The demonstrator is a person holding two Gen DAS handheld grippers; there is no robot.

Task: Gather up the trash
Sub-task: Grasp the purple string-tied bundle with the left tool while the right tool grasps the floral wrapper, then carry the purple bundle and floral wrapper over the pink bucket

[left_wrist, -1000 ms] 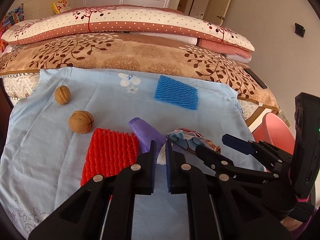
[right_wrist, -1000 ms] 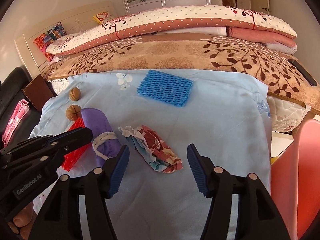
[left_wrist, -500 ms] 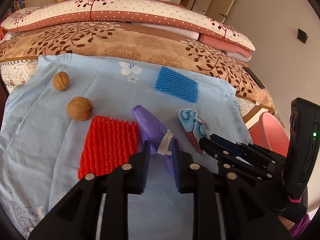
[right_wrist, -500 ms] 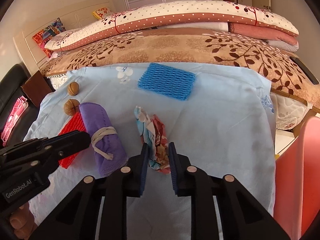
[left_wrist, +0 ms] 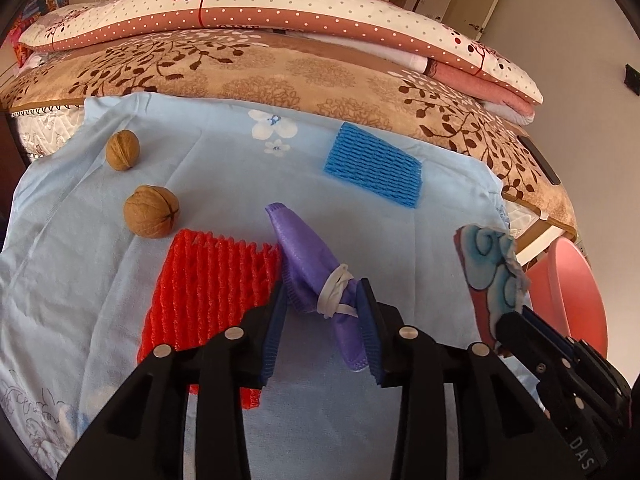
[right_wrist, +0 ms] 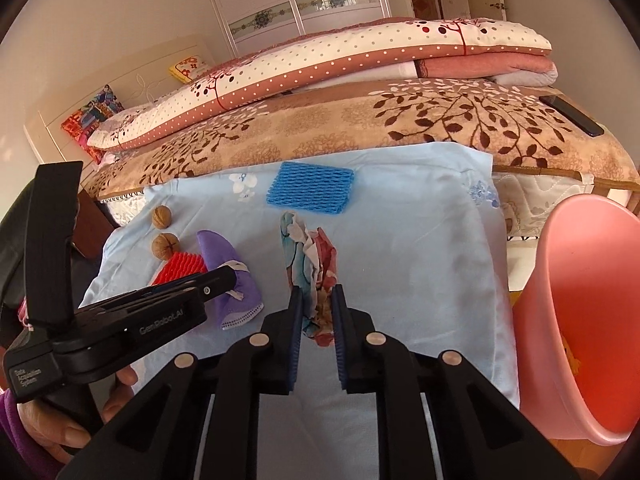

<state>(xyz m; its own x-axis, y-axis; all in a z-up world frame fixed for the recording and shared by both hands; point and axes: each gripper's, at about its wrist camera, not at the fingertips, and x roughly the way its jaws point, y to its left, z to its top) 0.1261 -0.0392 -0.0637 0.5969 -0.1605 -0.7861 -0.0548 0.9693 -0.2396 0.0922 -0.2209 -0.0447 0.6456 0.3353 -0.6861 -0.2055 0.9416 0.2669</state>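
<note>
Crumpled patterned paper (right_wrist: 310,276) is now pinched between the nearly closed fingers of the right gripper (right_wrist: 315,312) and has been raised clear of the light blue sheet (right_wrist: 420,264), where half a second ago it was only being clamped while lying down. The left gripper (left_wrist: 322,320) has its fingers narrowed around the purple cloth roll (left_wrist: 316,270), which has been tilted up at its bound end; whether it is fully squeezed cannot be told. Both pieces are thus judged secured, and transfer to the pink bin (right_wrist: 580,320) at the right is what remains. Red foam net (left_wrist: 208,280), blue foam net (left_wrist: 374,170) and two walnuts (left_wrist: 151,216) are left lying on the bed.
</note>
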